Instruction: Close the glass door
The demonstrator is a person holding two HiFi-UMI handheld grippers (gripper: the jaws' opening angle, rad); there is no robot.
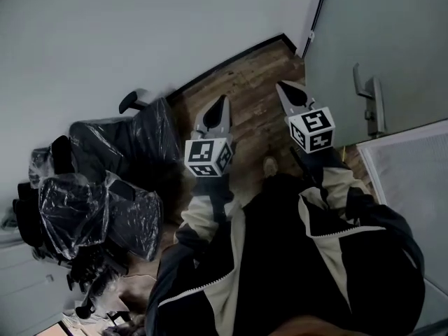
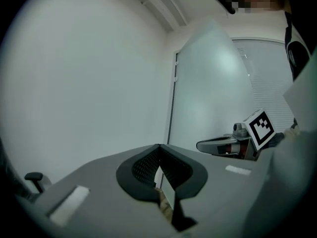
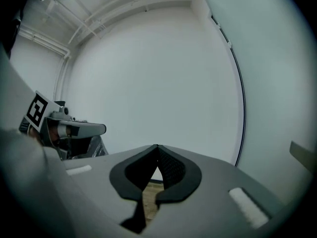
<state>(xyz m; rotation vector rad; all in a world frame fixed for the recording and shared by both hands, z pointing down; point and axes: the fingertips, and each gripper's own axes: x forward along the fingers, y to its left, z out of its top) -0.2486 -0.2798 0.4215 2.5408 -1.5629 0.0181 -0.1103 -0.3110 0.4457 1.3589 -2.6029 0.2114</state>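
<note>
Closed right gripper, white wall

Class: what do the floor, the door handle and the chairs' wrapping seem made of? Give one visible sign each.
Floor: wood or wood-look laminate, matt; brown grained planks.
Door handle: probably brushed metal; grey with a dull sheen.
Chairs' wrapping: clear plastic film, glossy; crinkled with white glints.

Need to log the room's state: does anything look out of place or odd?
Only the chairs: they are crowded together by the wall, wrapped in clear plastic, as if stored. Nothing looks spilled or broken.
</note>
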